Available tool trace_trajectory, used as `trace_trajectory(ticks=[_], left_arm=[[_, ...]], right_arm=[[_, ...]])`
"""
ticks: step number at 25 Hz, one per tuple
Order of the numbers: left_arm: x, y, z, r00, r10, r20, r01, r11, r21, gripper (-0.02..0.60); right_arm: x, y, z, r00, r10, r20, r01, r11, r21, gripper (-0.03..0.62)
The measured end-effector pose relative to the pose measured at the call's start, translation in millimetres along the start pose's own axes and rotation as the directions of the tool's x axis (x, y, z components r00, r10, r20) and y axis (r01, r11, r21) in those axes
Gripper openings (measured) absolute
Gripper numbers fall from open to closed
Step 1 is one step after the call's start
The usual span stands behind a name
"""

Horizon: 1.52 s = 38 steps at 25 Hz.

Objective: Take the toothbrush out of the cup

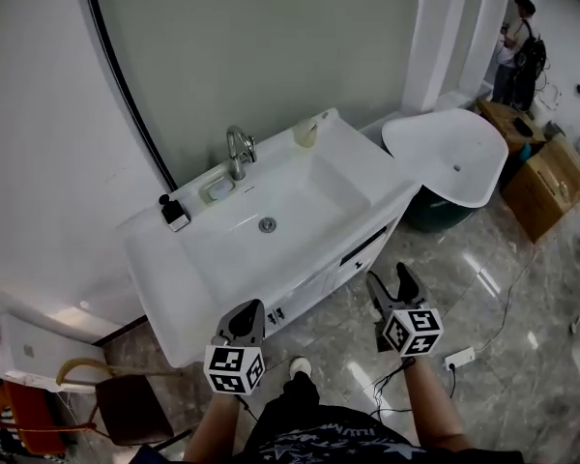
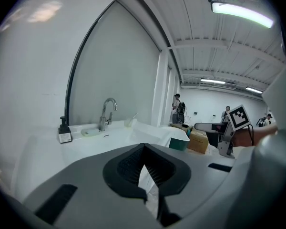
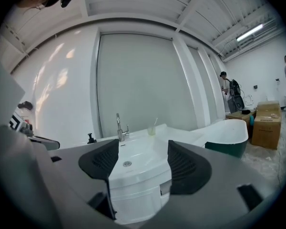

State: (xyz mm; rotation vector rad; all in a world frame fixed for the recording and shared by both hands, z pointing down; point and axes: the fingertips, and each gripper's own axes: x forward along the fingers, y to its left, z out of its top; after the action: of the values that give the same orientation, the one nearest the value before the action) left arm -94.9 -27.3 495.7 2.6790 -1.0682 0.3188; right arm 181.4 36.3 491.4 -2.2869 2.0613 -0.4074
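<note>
A clear cup [image 1: 306, 135] with a toothbrush [image 1: 319, 122] leaning in it stands at the back right corner of the white washbasin [image 1: 300, 249], right of the faucet [image 1: 239, 151]. Both grippers hang in front of the vanity, well short of the cup. My left gripper [image 1: 250, 309] is shut with nothing in it; in its own view the pads [image 2: 133, 163] meet at the tips. My right gripper [image 1: 391, 281] stands open and empty, and its view looks between its jaws [image 3: 143, 149] at the basin, with the cup [image 3: 151, 130] far behind.
A black soap dispenser [image 1: 174, 212] and a soap dish [image 1: 217, 189] sit left of the faucet. A white bathtub [image 1: 454, 158] stands to the right, with cardboard boxes [image 1: 551, 182] and a person [image 1: 517, 51] beyond. A power strip [image 1: 459, 359] lies on the floor; a chair [image 1: 126, 404] is at lower left.
</note>
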Motion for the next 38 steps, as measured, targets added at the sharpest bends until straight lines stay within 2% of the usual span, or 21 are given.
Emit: trace_trajectory(ticks=[10, 19, 23, 29, 32, 38], left_arm=[[86, 59, 35, 1.0, -0.03, 0.007, 0.03, 0.999, -0.023, 0.012], [128, 72, 51, 1.0, -0.023, 0.006, 0.023, 1.0, -0.018, 0.012], [147, 81, 57, 1.0, 0.03, 0.007, -0.03, 0.999, -0.027, 0.012], [190, 91, 76, 0.988, 0.156, 0.009, -0.155, 0.987, -0.051, 0.012], [211, 94, 85, 0.976, 0.217, -0.006, -0.217, 0.974, -0.064, 0.012], [245, 101, 94, 0.939, 0.342, -0.033, -0.343, 0.933, -0.109, 0.012]], right_arm=[[105, -15, 35, 0.999, -0.044, 0.02, 0.044, 0.999, 0.017, 0.308], [152, -40, 55, 0.998, -0.046, 0.037, 0.044, 0.998, 0.05, 0.308], [190, -55, 63, 0.999, -0.008, 0.034, 0.007, 0.999, 0.053, 0.308], [272, -85, 76, 0.996, 0.087, 0.001, -0.087, 0.995, 0.054, 0.308], [319, -93, 83, 0.986, 0.163, -0.04, -0.162, 0.986, 0.028, 0.308], [399, -101, 91, 0.955, 0.278, -0.104, -0.278, 0.96, 0.015, 0.308]])
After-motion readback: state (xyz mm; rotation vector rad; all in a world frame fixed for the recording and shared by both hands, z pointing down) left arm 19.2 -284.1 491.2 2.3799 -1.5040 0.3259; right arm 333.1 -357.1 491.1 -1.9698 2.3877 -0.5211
